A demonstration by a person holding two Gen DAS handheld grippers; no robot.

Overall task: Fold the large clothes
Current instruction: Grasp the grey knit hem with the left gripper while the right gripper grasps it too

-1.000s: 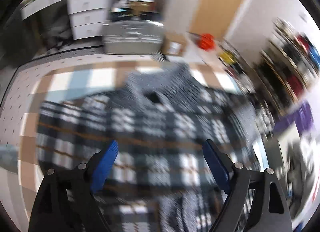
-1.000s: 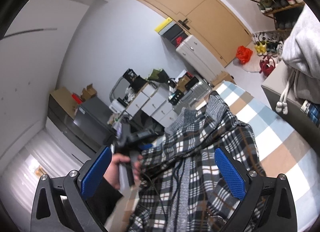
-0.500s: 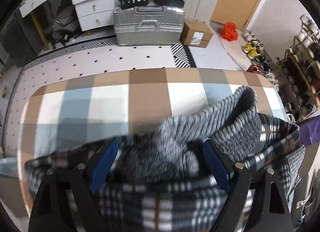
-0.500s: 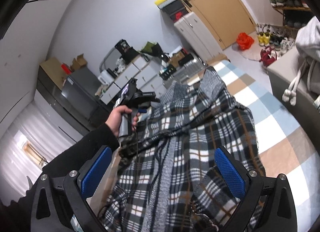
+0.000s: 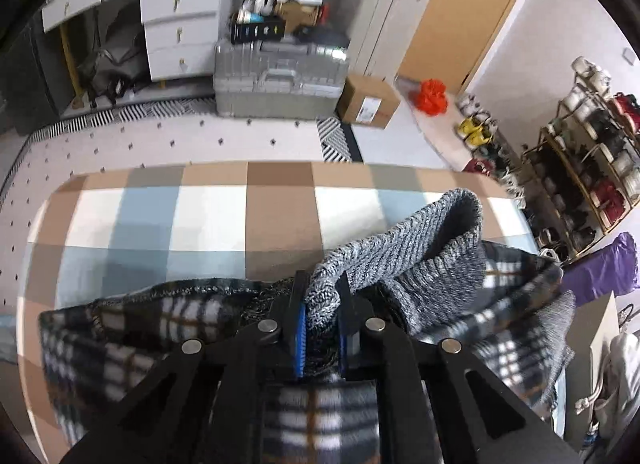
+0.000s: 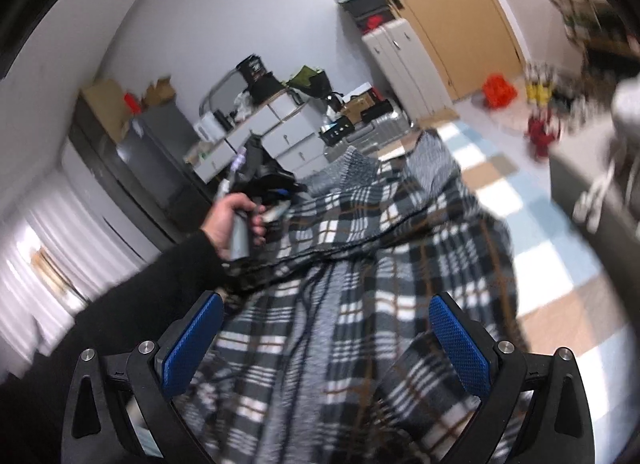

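Note:
A large black-and-white plaid jacket point(image 6: 360, 296) with a grey knit hood point(image 5: 420, 240) lies spread on the checked bedcover point(image 5: 208, 216). My left gripper point(image 5: 322, 304) is shut on the grey knit edge near the hood, at the jacket's far end. In the right wrist view the left gripper point(image 6: 276, 184) shows in a hand at that far end. My right gripper point(image 6: 328, 348) is open and empty, above the jacket's near part.
A silver suitcase point(image 5: 276, 80) and a cardboard box point(image 5: 372, 104) stand on the floor beyond the bed. White drawers point(image 5: 180, 32) are behind them. A shoe rack point(image 5: 592, 152) is to the right. A grey seat edge point(image 6: 592, 200) lies right of the bed.
My left gripper has closed on the grey knit edge by the hood; it was open half a second ago. The right gripper has stayed open and shifted a little over the jacket.

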